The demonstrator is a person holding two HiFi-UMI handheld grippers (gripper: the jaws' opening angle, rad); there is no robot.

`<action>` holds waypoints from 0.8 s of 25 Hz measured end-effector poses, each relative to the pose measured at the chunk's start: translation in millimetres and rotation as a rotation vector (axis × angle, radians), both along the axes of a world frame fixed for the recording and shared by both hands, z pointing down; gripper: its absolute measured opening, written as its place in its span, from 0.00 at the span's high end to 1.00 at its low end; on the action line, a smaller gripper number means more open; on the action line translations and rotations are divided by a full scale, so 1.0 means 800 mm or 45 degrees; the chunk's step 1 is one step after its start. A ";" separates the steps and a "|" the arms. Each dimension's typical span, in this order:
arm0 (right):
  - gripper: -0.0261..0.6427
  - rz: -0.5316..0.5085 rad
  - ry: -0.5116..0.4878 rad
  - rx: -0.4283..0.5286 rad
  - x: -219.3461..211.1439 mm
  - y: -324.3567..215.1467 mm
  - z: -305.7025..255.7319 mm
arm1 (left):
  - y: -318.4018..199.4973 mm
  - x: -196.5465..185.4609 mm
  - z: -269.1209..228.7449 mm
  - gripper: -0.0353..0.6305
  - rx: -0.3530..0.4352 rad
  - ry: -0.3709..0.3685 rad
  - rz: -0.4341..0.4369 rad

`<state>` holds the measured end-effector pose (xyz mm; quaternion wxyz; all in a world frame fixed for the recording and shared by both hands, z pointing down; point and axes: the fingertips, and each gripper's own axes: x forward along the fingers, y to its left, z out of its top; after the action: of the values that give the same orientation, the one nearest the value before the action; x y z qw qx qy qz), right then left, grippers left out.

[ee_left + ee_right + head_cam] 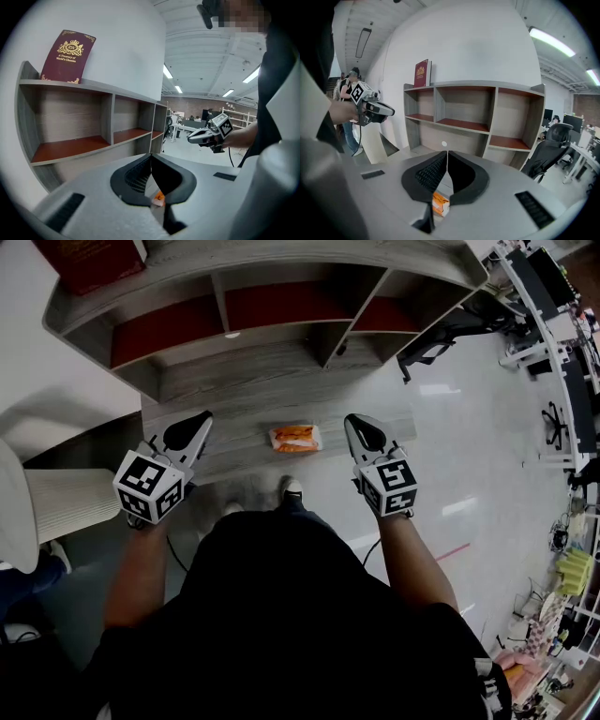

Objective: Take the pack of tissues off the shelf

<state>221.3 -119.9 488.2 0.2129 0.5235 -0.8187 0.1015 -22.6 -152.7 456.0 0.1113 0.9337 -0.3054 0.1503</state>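
Grey wooden shelf (272, 371) with red compartment floors stands at a white wall (126, 42), a dark red book (68, 56) on top. Left gripper (199, 420) and right gripper (354, 424) both have jaws pressed together, holding nothing. Between them, the orange pack of tissues (295, 438) lies on the shelf's low ledge.

Black short-sleeved top (309, 615), white shoe (292, 487) at twelve o'clock; left gripper (200, 420) and right gripper (355, 423) pale grey, black-and-white marker cubes (147, 487)
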 end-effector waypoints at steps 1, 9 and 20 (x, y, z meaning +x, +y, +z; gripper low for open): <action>0.94 0.004 -0.004 0.003 0.001 0.000 -0.001 | 0.001 0.001 -0.001 0.92 0.001 -0.001 0.004; 0.95 0.027 -0.033 0.002 0.019 0.007 -0.008 | 0.000 0.024 -0.003 0.92 0.005 0.000 0.037; 0.95 0.050 -0.069 -0.002 0.047 0.007 -0.015 | -0.003 0.049 -0.002 0.92 -0.003 0.012 0.042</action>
<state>259.1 -113.9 476.1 0.1890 0.5364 -0.8137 0.1204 16.7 -154.9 454.4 0.1114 0.9392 -0.2891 0.1482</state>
